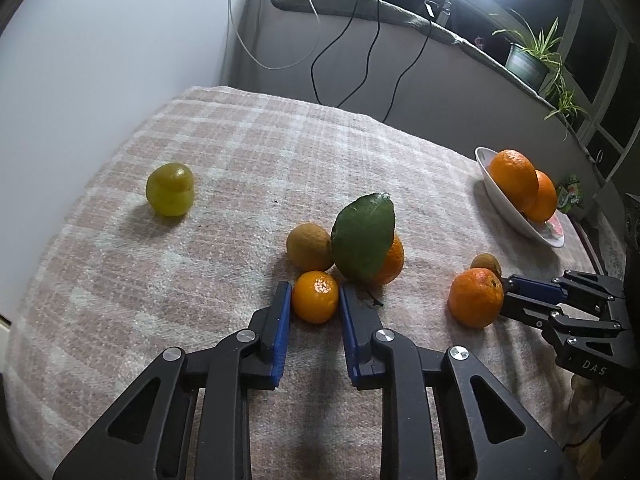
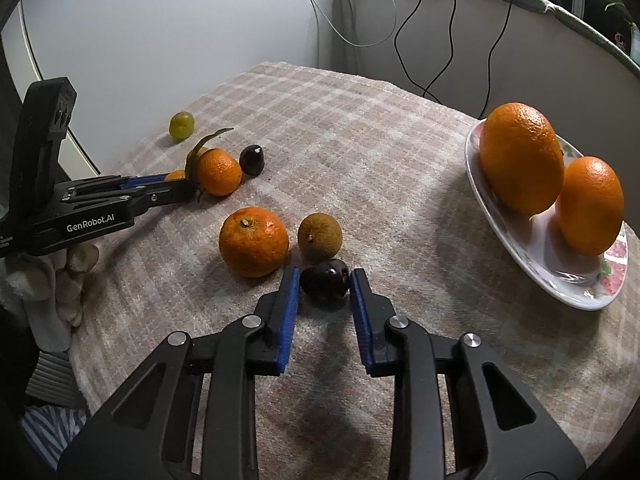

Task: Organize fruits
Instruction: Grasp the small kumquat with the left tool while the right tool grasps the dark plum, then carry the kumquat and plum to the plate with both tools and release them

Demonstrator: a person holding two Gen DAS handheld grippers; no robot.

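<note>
Two hand-held grippers work a checked tablecloth (image 1: 248, 168) scattered with fruit, each lined up on its own pick. The left gripper (image 1: 315, 300) brackets a small orange citrus (image 1: 315, 297), its blue pads on either side of the fruit with the jaws apart; whether the pads already touch the skin cannot be told. Just beyond this citrus lie a brownish-green fruit (image 1: 309, 246) and a leafed mandarin (image 1: 390, 258), its broad green leaf (image 1: 363, 236) standing up in front of it. A green fruit (image 1: 171, 189) sits alone, well apart at the far left.

The right gripper (image 2: 325, 284) likewise straddles a dark cherry-like fruit (image 2: 324, 280), jaws parted and not visibly pressing. Just beyond it rest a mandarin (image 2: 253, 241) and a brown round fruit (image 2: 320, 237). A second dark fruit (image 2: 252, 160) lies farther off beside the leafed mandarin.

At the right edge, a white flowered plate (image 2: 516, 240) already carries two large oranges (image 2: 520, 158), suggesting sorting has begun but most fruit remains loose.

The step in hand appears to be the grasp itself. Each gripper next needs to close gently, since both fruits are round and could roll or squirt out, then lift clear of close neighbours without nudging them.
</note>
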